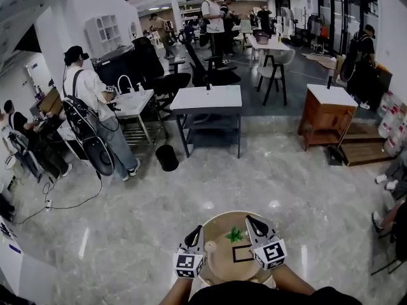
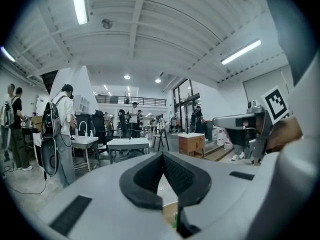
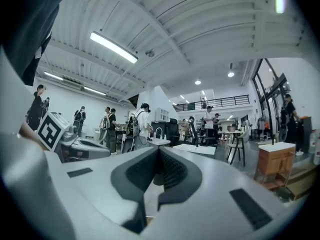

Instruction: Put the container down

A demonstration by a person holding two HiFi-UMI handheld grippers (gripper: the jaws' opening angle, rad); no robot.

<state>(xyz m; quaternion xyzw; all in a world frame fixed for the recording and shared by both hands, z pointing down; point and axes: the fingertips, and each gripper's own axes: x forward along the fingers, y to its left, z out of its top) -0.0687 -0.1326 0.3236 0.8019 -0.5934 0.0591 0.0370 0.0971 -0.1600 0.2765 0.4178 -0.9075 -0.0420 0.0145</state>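
Left gripper [image 1: 194, 234] and right gripper [image 1: 254, 224] are held above the round wooden table [image 1: 222, 267], each with jaws pressed together and nothing caught between them. A small pale object [image 1: 210, 246], possibly the container, is seen resting on the table just beside the left gripper, near a green item [image 1: 234, 235]. The put-down is judged done, which would explain the empty, raised grippers.

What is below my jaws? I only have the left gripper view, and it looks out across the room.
Observer: Head view shows a round wooden surface directly under both grippers.
Operator: Anything on it?
Observer: A small green object, a black rectangular outline, and a pale round thing beside the left gripper.
Operator: And the other jaws?
Observer: The right gripper has its jaws together, with nothing between them.
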